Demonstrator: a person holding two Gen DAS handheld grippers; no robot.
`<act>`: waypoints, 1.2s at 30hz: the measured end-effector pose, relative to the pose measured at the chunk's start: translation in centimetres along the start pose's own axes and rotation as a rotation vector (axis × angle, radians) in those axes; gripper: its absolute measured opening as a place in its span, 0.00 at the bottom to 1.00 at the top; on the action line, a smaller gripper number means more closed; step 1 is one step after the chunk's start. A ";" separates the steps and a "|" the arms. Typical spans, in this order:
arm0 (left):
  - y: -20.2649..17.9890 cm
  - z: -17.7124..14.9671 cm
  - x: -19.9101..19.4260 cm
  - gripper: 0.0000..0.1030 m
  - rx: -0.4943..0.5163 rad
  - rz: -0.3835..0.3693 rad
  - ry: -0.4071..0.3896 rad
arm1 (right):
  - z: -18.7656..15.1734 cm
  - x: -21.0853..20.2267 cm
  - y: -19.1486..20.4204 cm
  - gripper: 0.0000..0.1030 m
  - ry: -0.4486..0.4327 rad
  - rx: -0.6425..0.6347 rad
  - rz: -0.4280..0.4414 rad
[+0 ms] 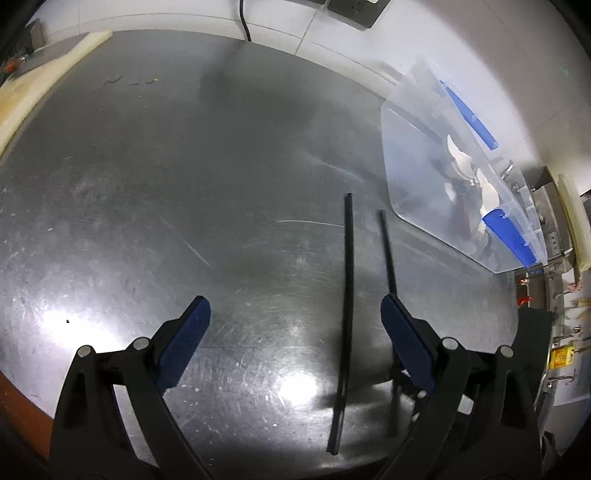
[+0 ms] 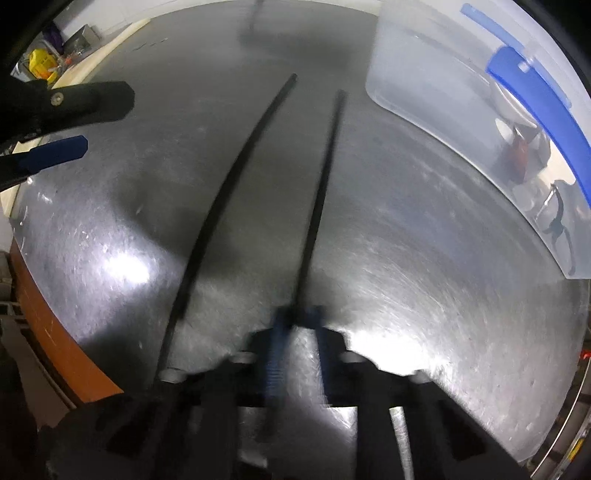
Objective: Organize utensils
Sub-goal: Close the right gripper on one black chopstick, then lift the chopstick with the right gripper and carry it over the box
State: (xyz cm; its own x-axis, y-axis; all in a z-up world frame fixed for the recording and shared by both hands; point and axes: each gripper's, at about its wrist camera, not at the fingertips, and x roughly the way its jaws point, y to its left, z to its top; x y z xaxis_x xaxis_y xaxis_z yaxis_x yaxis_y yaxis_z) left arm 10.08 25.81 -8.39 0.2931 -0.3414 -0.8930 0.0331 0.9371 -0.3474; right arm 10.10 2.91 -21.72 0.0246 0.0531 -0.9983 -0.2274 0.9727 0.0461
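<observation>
We count 2 chopsticks: 1 [image 2: 317, 206] clamped in our right tongs [image 2: 299, 317], 1 [image 1: 347, 295] lying between our wide left tongs [image 1: 291, 314]; 1 bin [image 1: 417, 170] ahead-right.

Brightness: dim overall; my steel table [image 1: 155, 192] reads grey, the corners fall to black.
Glare: white hot spots on the table near my left gripper [image 1: 295, 325], and two more on either side of my right gripper [image 2: 299, 317].
Shadows: soft dark patch at the table's far end under the cable [image 1: 243, 22]; dark smear beneath the chopsticks [image 1: 347, 295] near my fingers.
Blur: my right view is smeared, fingers and chopstick ends soft; my left view is sharper, softening toward the rim.
Distortion: strong fisheye; table edge bows, chopsticks curve in my right view.
Bin [image 1: 436, 155]: translucent, hazy; contents are indistinct through its wall.
</observation>
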 end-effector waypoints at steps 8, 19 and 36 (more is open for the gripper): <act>-2.2 -0.9 1.8 0.87 -0.040 -0.231 0.117 | -1.2 0.0 -4.3 0.07 0.053 0.147 0.237; -6.6 -3.7 7.9 0.87 -0.199 -0.561 0.427 | -3.9 -2.3 -10.2 0.07 0.084 0.304 0.577; -5.7 -5.7 8.5 0.04 -0.310 -0.488 0.377 | -3.2 -2.4 -10.7 0.07 0.154 0.176 0.634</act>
State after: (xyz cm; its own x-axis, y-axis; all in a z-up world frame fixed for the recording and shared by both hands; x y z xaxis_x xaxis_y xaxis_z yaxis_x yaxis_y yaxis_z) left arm 6.93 17.21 -15.62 -0.0397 -0.7732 -0.6329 -0.2146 0.6252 -0.7503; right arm 9.39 -8.30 -19.88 -0.2029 0.6056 -0.7695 0.0101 0.7871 0.6168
